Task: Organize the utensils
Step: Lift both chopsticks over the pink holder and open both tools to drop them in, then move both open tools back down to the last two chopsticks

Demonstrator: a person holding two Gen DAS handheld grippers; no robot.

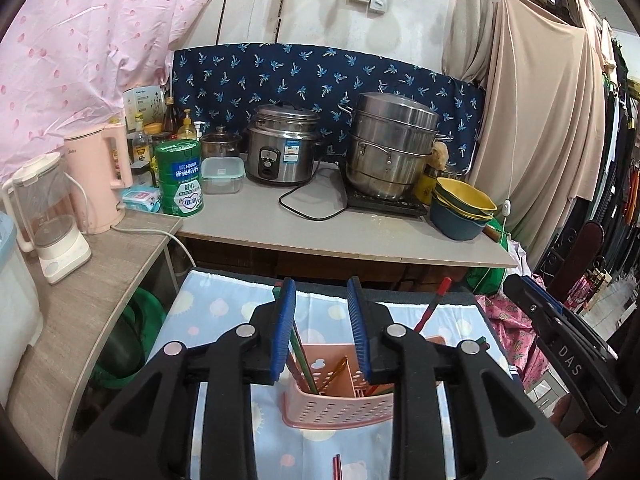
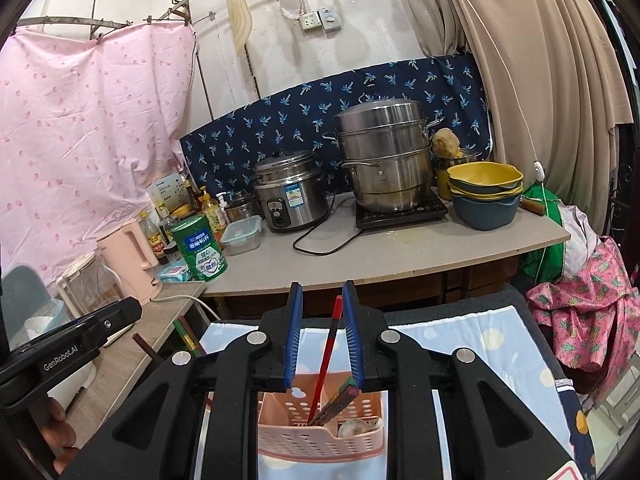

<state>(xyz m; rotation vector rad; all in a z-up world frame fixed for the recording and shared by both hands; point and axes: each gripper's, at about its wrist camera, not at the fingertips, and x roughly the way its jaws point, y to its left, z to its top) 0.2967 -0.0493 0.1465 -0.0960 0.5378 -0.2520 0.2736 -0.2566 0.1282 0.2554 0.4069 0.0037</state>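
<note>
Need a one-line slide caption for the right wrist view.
Right gripper open above pink utensil basket, red chopstick standing loose between its jaws.

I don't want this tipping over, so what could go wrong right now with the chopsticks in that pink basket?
The red chopstick leans in the pink basket between the open jaws of the right claw; pulling back crooked could snag it and flip it out.

The basket looks light and stands on a loose cloth, so a nudge from the left claw might topple it.
</note>
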